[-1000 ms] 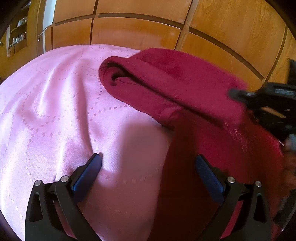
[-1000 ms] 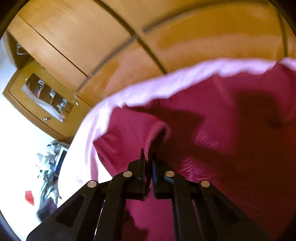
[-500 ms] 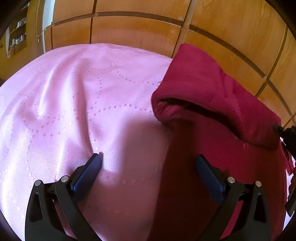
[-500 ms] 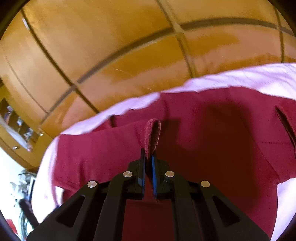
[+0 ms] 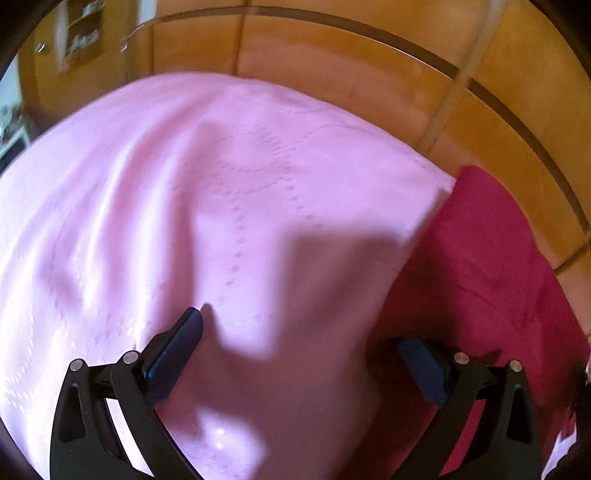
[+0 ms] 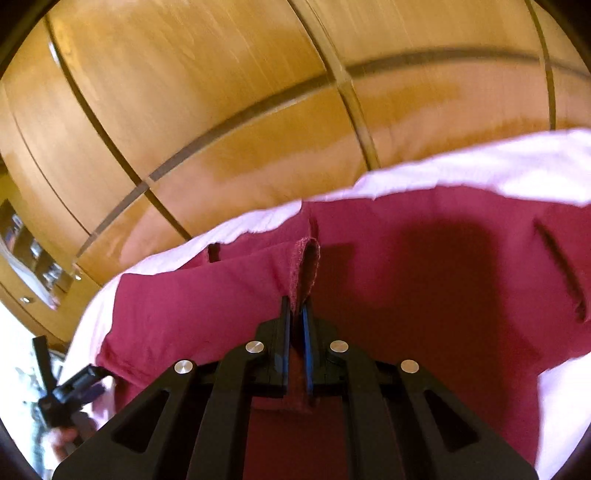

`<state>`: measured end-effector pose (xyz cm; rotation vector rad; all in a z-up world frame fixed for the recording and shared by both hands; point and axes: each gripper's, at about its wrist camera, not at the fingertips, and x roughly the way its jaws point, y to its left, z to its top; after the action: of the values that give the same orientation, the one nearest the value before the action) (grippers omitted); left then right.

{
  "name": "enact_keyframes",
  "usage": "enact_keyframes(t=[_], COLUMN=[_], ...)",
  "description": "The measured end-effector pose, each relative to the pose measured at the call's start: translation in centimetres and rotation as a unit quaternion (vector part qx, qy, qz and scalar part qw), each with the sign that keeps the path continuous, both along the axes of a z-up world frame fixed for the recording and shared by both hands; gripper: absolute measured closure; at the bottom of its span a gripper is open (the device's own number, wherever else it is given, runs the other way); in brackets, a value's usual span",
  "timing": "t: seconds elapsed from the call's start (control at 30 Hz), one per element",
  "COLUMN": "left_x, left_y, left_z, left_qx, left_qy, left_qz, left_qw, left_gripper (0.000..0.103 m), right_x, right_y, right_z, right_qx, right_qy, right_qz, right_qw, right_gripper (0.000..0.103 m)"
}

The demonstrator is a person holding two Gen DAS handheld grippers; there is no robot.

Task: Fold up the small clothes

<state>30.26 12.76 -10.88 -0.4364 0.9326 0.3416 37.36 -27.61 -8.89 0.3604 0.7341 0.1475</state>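
Note:
A dark red garment (image 6: 424, 280) lies on a pink bedspread (image 5: 221, 206). My right gripper (image 6: 295, 314) is shut on a hemmed edge of the garment, and the pinched fold (image 6: 304, 266) stands up just beyond the fingertips. My left gripper (image 5: 303, 332) is open and empty, low over the bedspread. Its right finger (image 5: 421, 365) rests at the garment's left edge (image 5: 480, 266). The left gripper also shows at the far left of the right wrist view (image 6: 74, 384).
Orange wooden wardrobe panels (image 6: 240, 92) stand close behind the bed. A shelf with small items (image 5: 81, 33) is at the far left. The bedspread's far edge (image 6: 480, 166) runs along the wardrobe.
The right gripper has carried the pinched edge across to the right, laying the fold flat. The left gripper has shifted left, so the garment now sits at the right edge of its view.

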Motion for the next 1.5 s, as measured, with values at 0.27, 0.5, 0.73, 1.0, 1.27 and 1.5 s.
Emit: enact_keyframes(t=[0.27,0.5,0.73,1.0,1.27,1.5], left_x=[-5.0,-4.3,6.7,7.2,3.7,3.5], left_y=[-1.1,0.6,-1.2,-3.5,-1.8,-2.7], left_z=[1.2,5.7,2.7,0.9,1.3,4.6], left_qx=[0.01,-0.062,-0.106,-0.131,-0.014,-0.041], left_qy=[-0.044,-0.157,-0.051,-0.035,-0.051,-0.15], left_qz=[-0.041,-0.029,-0.138,-0.207,-0.106,-0.115], left_qw=[0.9982,0.9853,0.9834,0.9689,0.993,0.981], left_gripper=[0.003,0.003,0.003,0.069,0.056,0.011], right_x=[0.8,0.5,0.4,0.5,0.4,0.4], right_y=[-1.1,-2.1,-2.2,-2.5,-2.4,-2.8], right_z=[-4.0,-4.7,-4.7,-5.0,-4.9,-5.1], right_qx=[0.021,0.059,0.06,0.072,0.073,0.092], right_qy=[0.032,0.021,0.019,0.015,0.01,0.01], right_qz=[-0.009,-0.005,-0.007,-0.006,-0.001,0.0], right_qw=[0.999,0.998,0.998,0.997,0.997,0.996], right_gripper=[0.098,0.098,0.098,0.098,0.098,0.098])
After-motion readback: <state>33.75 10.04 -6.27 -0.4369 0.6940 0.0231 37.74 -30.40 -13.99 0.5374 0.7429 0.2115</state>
